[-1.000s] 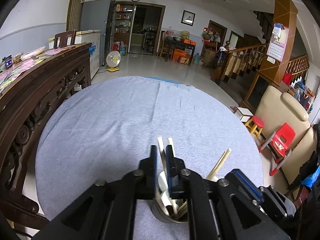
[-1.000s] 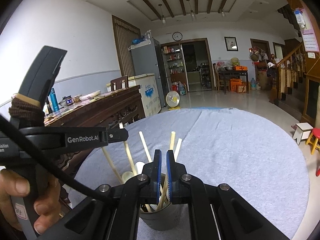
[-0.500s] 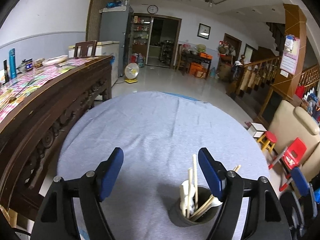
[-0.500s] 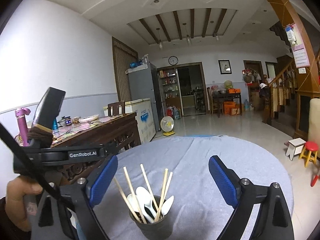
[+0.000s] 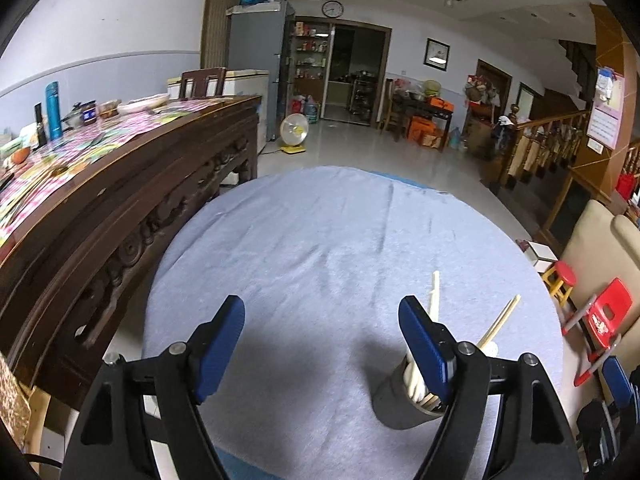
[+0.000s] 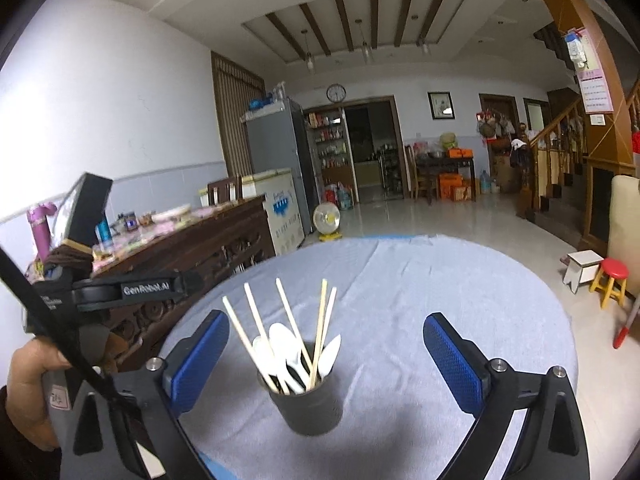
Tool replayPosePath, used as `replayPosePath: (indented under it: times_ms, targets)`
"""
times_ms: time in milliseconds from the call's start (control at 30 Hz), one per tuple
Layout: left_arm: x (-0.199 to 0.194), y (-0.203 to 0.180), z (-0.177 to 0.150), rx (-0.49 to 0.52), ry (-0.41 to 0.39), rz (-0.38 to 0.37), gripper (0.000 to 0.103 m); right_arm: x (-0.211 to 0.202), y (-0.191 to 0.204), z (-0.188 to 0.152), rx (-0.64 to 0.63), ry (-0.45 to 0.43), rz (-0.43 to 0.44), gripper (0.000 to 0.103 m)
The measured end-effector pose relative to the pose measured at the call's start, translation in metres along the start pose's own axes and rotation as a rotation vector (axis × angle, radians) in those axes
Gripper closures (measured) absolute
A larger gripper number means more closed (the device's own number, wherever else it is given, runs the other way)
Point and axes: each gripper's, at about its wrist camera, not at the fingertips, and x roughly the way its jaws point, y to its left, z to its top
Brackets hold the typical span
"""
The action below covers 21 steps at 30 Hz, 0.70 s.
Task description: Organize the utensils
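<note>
Grey cloth covers the round counter [image 5: 320, 248], bare beyond the dark utensil cup [image 6: 308, 408] of chopsticks [image 6: 256, 328] and white spoons [image 6: 284, 344] near its front edge. Both the left gripper [image 5: 320, 332] and right gripper [image 6: 326, 356] have just spread their jaws wide, gripping nothing; the cup stands untouched between the right jaws.

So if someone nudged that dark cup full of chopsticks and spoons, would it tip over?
Probably fairly easily. The cup is narrow, and the chopsticks and spoons stand well above its rim, so it looks top-heavy. The soft cloth under it may grip the base, so a push would likely topple rather than slide it.
</note>
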Motion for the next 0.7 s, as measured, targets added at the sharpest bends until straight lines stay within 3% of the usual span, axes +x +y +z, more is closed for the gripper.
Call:
replayPosePath:
  times_ms: [300,700]
  targets:
    - [-0.004,0.010,-0.025,0.003,0.015,0.074,0.021,0.012,-0.004,-0.021,0.037,0.163,-0.091,0.000]
    - [-0.017,-0.010,-0.041,0.106,0.028,0.011,0.019,0.020,-0.014,-0.022,0.060,0.262,-0.116,0.000]
